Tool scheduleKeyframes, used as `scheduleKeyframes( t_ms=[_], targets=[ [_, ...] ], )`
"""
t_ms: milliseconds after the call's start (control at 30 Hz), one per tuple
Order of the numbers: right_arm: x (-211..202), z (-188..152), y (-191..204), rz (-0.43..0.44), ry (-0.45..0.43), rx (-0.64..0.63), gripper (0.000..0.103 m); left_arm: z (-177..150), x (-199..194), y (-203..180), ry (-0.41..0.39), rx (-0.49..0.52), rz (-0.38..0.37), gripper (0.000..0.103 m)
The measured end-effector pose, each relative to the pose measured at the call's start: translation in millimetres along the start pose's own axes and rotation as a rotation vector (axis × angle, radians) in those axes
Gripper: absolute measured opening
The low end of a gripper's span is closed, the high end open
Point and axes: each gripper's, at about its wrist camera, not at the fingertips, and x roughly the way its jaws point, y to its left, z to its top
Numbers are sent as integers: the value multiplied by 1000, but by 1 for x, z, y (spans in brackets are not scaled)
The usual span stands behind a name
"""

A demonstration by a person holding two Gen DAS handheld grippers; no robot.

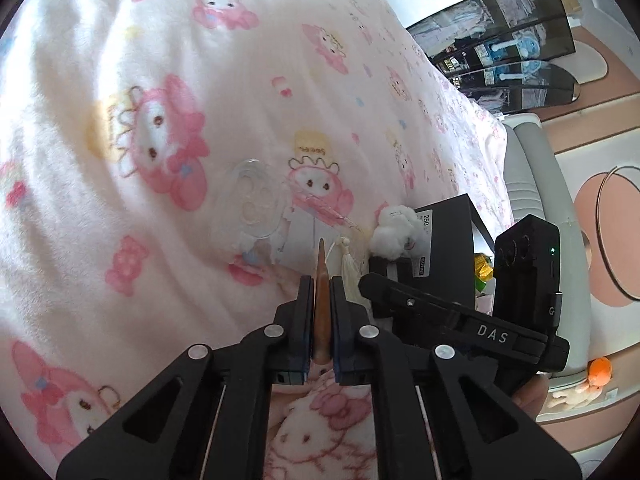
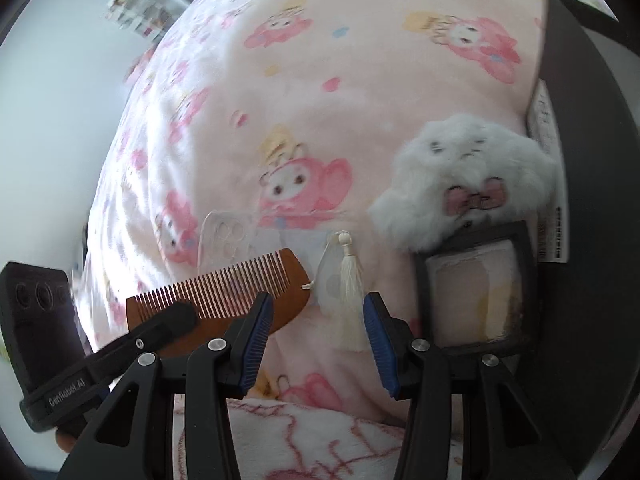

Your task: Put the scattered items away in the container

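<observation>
While the left gripper [image 1: 321, 308] is clamped edge-on across a wooden comb [image 2: 224, 292], its pads pressed flat against both faces, the right gripper [image 2: 318, 336] stands with its blue-padded jaws apart and nothing between them but the bedding below. From the left wrist view the comb shows only as a thin brown sliver rising past the fingertips; the right wrist view gives its curved back and fine teeth, lifted over the pink cartoon-print bedspread [image 1: 168, 92]. A cream tassel [image 2: 350, 296] hangs off its end on a short cord, dangling just ahead of the open jaws.

Farther on lies a clear phone case [image 1: 254, 200] — so transparent that only its outline and camera rings can be read. To the right, a black-framed mirror [image 2: 476, 288] lies on the cloth, its top edge covered by a fluffy white plush [image 2: 472, 176] with a pink bow. Behind both stands the black container [image 1: 448, 248], its far side cut off and its contents hard to make out.
</observation>
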Motion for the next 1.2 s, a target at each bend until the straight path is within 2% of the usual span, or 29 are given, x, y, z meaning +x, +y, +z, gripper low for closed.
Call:
scheduleKeyframes(
  t_ms=[33,100,167,300,400,467,600,667,767,833,933,1000,1100,1200],
  targets=[
    [-1,1,0,1,4,-7,44,-1,-2,9,-9,-30,12,7],
    [-1,4,0,-11,7,-2,44,-3,-5,30,-14,-99,44,20],
    [3,10,3,1,32,-18,44,-2,-8,46,-13,-137,80,26],
    [27,23,29,4,119,-135,44,-7,-12,57,-58,-178,148,35],
    [53,31,51,0,217,-241,44,-19,-15,61,-108,-223,214,40],
    [65,33,64,4,276,-305,44,-27,-15,66,-121,-253,214,40],
    [74,42,79,22,302,-348,44,-34,-23,72,-112,-277,201,41],
    [77,45,85,36,299,-362,45,-36,-24,66,-94,-234,244,45],
    [92,44,97,58,356,-382,45,-41,-21,58,-78,-161,357,44],
    [98,41,104,34,385,-415,45,-44,-21,57,-104,-182,375,38],
    [105,38,109,72,433,-421,45,-41,-16,52,-123,-163,426,28],
    [105,34,113,85,446,-433,45,-37,-12,48,-114,-148,422,24],
    [89,35,110,119,360,-403,40,-32,-16,37,-130,-116,434,24],
    [72,29,108,242,318,-338,37,-28,-22,28,-128,-109,333,24]
  ],
)
